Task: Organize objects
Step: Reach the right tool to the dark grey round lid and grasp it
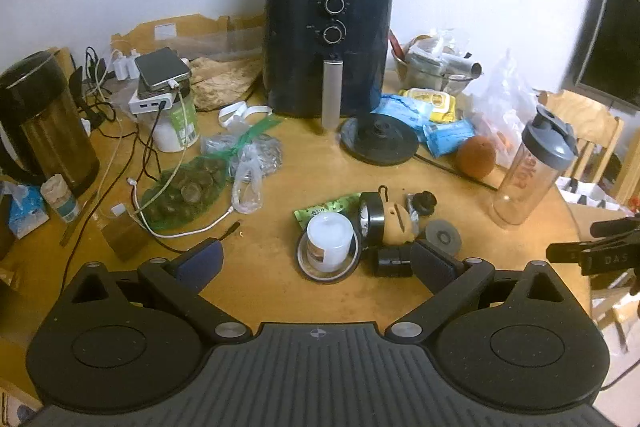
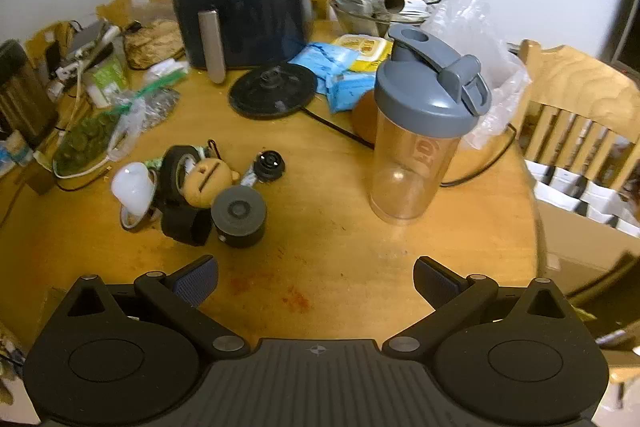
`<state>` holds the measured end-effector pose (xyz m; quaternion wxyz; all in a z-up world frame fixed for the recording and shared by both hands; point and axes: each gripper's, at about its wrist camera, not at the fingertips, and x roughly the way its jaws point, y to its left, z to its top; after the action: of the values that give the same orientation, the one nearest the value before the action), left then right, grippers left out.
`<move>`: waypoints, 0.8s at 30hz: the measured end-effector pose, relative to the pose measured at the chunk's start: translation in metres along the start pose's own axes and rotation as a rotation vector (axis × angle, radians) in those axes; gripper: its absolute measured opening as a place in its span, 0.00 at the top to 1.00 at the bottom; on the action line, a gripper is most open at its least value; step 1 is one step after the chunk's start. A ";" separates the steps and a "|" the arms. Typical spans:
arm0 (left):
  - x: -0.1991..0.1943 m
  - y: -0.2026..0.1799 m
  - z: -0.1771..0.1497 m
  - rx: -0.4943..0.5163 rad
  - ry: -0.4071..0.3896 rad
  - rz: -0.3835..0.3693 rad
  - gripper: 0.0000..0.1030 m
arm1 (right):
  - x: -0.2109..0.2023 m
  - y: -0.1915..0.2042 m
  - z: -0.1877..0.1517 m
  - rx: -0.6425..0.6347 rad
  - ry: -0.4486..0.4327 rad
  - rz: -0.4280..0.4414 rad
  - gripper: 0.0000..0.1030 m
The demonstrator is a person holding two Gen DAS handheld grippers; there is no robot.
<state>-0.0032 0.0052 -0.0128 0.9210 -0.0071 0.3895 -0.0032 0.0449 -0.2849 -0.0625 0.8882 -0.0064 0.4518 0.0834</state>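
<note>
Left tongs (image 1: 318, 259) spread wide over the wooden desk (image 1: 280, 291), gripping nothing. Just beyond them, slightly right of centre, a small huddle: white jar (image 1: 329, 241) standing inside a tape ring, black tape roll (image 1: 371, 217) on edge, tan toy head (image 1: 396, 225), black cap (image 1: 425, 202), grey disc (image 1: 443, 237), with a black block (image 1: 394, 261) touching the right finger's tip. Clear shaker bottle (image 1: 532, 167) with grey lid upright, well to the right. Farther back, black air fryer (image 1: 328, 47) at centre, round kettle base (image 1: 379, 139) in front of it, kettle (image 1: 44, 123) far left.

Right tongs (image 2: 316, 281) equally wide apart, empty, above bare desk (image 2: 340, 247). Same huddle up and left of the left finger: white jar (image 2: 134, 189), tape roll (image 2: 176, 167), toy head (image 2: 208, 181), grey-topped cylinder (image 2: 239, 215). Shaker bottle (image 2: 420, 131) upright beyond the right finger, apart from both.
</note>
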 end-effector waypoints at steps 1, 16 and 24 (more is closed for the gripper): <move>0.000 -0.002 -0.001 0.004 0.013 -0.001 0.01 | 0.001 -0.003 0.000 -0.005 -0.002 0.028 0.00; -0.010 -0.011 -0.035 -0.084 0.112 -0.036 0.01 | 0.030 -0.019 -0.004 -0.114 -0.040 0.207 0.00; 0.001 -0.008 -0.038 -0.097 0.150 -0.037 0.01 | 0.059 -0.012 0.004 -0.098 -0.012 0.273 0.00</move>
<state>-0.0295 -0.0033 -0.0396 0.8875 -0.0585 0.4570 -0.0019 0.0836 -0.2877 -0.1083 0.8699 0.0122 0.4383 0.2257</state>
